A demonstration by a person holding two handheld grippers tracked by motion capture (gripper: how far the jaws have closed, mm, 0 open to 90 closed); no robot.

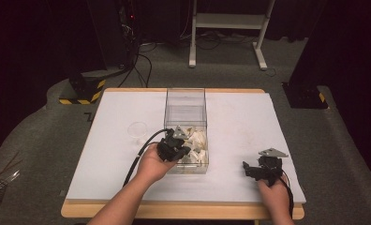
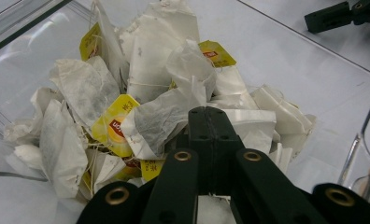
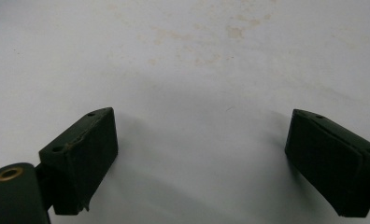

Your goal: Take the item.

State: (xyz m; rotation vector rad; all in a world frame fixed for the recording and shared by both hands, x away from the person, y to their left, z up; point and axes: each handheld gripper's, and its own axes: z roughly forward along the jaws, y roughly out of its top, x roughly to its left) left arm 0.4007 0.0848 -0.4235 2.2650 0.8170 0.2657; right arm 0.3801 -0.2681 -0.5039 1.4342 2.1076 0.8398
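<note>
Reaching into the clear plastic box [image 1: 185, 110], the left gripper [image 1: 177, 146] is sitting low among a heap of tea bags [image 2: 141, 88] piled at the near end of that box. In the left gripper view its two black jaws are pressed flat together, tip to tip, right at the edge of a white paper tea bag [image 2: 162, 119]. Whether any paper is pinched between them cannot be told, since the closed tips are hiding the contact. Around the jaws the bags are lying crumpled and overlapping, several showing yellow tags [image 2: 114, 122] on thin strings.

The right gripper [image 1: 263, 169] is resting on the white table [image 1: 240, 117] well apart from the box, toward the right near edge, with the person's right hand [image 1: 276, 193] behind it. In the right gripper view its jaws are standing wide apart, with bare tabletop and a few faint brownish stains [image 3: 206, 32] between and beyond them.

The box is standing in the middle of the table, its far half showing bare. A small clear round lid [image 1: 137, 129] is lying on the table just left of the box. The person's left hand [image 1: 153, 164] is gripping the left gripper from the near side, its black cable [image 1: 139, 157] trailing back toward the table's edge.
</note>
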